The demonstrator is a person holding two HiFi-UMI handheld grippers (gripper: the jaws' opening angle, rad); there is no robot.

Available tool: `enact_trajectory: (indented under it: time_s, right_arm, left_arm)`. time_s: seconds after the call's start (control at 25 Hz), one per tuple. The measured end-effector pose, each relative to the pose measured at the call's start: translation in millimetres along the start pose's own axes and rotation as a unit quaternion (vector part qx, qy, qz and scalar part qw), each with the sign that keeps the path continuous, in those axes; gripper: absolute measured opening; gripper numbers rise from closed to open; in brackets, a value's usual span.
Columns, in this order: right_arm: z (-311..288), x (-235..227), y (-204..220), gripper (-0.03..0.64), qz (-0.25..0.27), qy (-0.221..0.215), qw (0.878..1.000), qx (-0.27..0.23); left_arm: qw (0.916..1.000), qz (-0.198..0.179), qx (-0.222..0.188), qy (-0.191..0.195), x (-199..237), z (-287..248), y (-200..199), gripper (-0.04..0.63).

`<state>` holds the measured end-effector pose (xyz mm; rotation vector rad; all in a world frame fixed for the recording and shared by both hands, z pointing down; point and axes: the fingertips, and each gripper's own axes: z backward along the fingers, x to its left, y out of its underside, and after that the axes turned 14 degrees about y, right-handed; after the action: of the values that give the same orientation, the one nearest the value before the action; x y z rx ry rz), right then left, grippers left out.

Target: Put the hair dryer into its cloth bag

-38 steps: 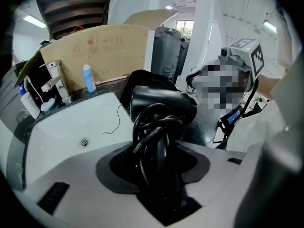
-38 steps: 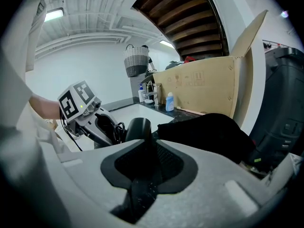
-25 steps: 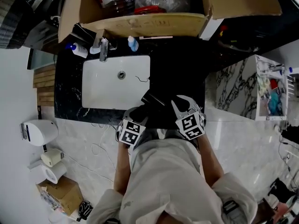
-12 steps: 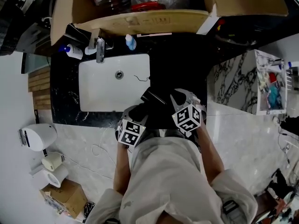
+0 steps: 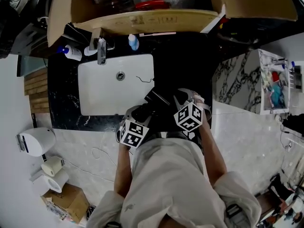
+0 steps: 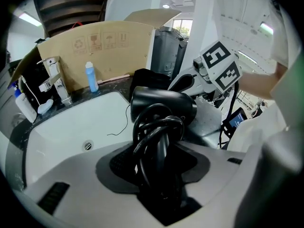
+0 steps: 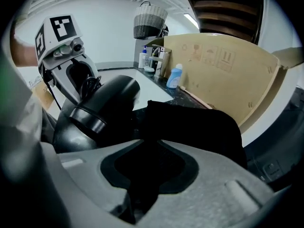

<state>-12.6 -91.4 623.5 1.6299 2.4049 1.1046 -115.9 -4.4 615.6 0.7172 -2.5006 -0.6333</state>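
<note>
The black hair dryer (image 6: 162, 102) points away from me, its cord (image 6: 156, 132) coiled round the handle. My left gripper (image 6: 159, 175) is shut on that handle and cord. In the head view the hair dryer (image 5: 151, 107) hangs over the counter's front edge, between both marker cubes. The black cloth bag (image 7: 190, 127) lies bunched on the dark counter just right of the dryer. My right gripper (image 7: 147, 175) is shut on a fold of it. The dryer's barrel (image 7: 99, 109) sits right beside the bag, and its mouth is too dark to make out.
A white sink (image 5: 102, 99) with a chrome faucet (image 5: 101, 51) fills the counter's left half. A blue bottle (image 5: 134, 42) and a white bottle (image 5: 70, 52) stand at the back. An open cardboard box (image 5: 142, 20) overhangs the far edge. A marble-patterned unit (image 5: 237, 87) stands to the right.
My right gripper has sunk a little and rolled, its marker cube turning toward the dryer. The left gripper and the dryer have stayed about where they were.
</note>
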Motion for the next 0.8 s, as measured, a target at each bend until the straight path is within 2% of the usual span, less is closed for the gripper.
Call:
enact_trajectory:
  time_s: [0.2,0.32,0.8]
  right_arm:
    - [-6,0,4,0.06,0.005,0.003,1.0,0.015]
    - [-7,-1,4,0.011,-0.003,-0.001,1.0,0.018]
    - [20,-21,-18,0.005,-0.111,-0.003,0.993,-0.028]
  left_arm:
    - [1.0,-0.005,0.004,0.006,2,-1,1,0.202]
    - [0.9999,-0.006,0.005,0.011,3,-3,1,0.202]
    - [0.9997,-0.013,0.003,0.022,2,-2,-1,0.202]
